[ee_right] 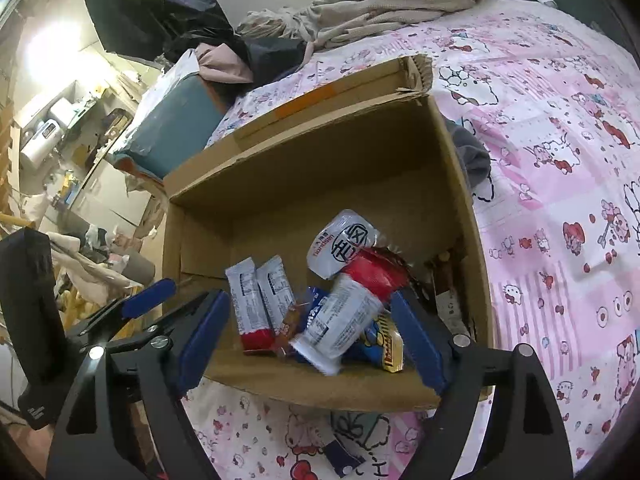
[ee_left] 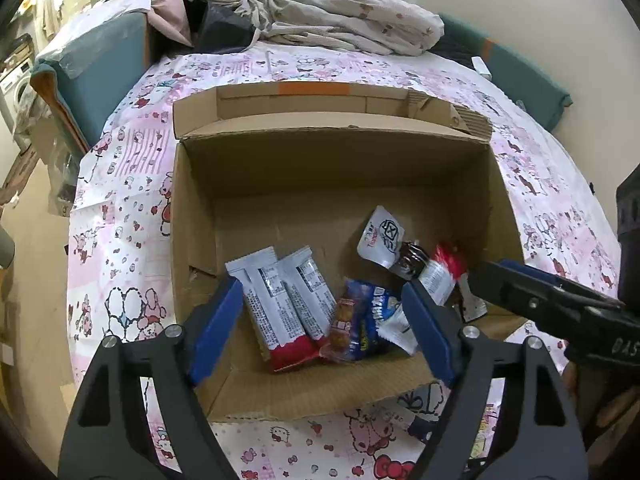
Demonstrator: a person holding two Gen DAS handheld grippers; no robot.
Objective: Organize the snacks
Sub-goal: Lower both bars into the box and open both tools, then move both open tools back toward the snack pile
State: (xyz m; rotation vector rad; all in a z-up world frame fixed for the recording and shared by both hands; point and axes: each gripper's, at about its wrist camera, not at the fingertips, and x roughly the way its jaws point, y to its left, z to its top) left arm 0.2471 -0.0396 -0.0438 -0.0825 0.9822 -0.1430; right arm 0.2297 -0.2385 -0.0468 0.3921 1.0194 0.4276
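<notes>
An open cardboard box lies on a pink cartoon-print sheet. Inside are two white-and-red bars, a blue packet, a white pouch, a brown wrapped sweet and a red-and-white packet. My left gripper hangs open over the bars and the blue packet, pads clear of them. My right gripper is open too. The red-and-white packet, slightly blurred, lies tilted between its fingers, untouched by the pads. The right gripper also shows at the box's right wall.
A small white-and-dark-blue packet lies on the sheet in front of the box. Heaped clothes sit behind the box, a teal cushion at the back left, a grey cloth by the box's right side.
</notes>
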